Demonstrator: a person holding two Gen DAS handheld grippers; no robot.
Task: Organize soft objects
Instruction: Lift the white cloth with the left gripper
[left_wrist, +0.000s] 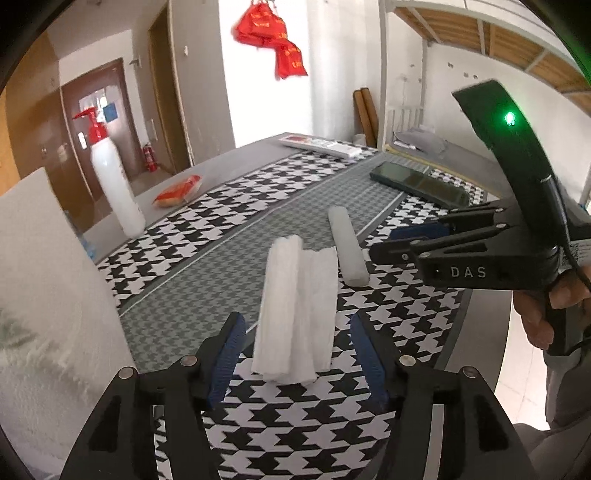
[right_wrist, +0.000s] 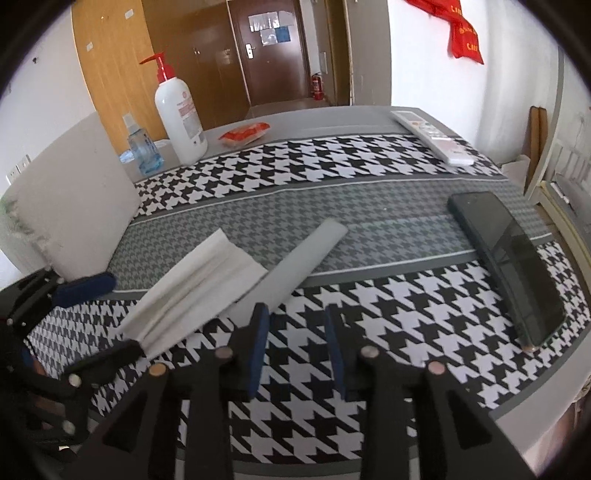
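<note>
A folded white tissue stack (left_wrist: 295, 306) lies on the houndstooth tablecloth (left_wrist: 303, 417); it also shows in the right wrist view (right_wrist: 192, 288). A grey-white foam bar (left_wrist: 347, 245) lies just beyond it, also seen from the right (right_wrist: 295, 269). My left gripper (left_wrist: 295, 354) is open, its blue pads on either side of the tissue's near end without touching it. My right gripper (right_wrist: 297, 345) is open and empty over the cloth, near the foam bar's near end. From the left it shows at the right (left_wrist: 402, 240).
A black phone (right_wrist: 506, 262), a white remote (right_wrist: 432, 136), a red snack packet (right_wrist: 243, 134), a white pump bottle (right_wrist: 179, 110) and a small blue bottle (right_wrist: 142, 146) lie around the table. A white foam board (right_wrist: 74, 199) stands at the left.
</note>
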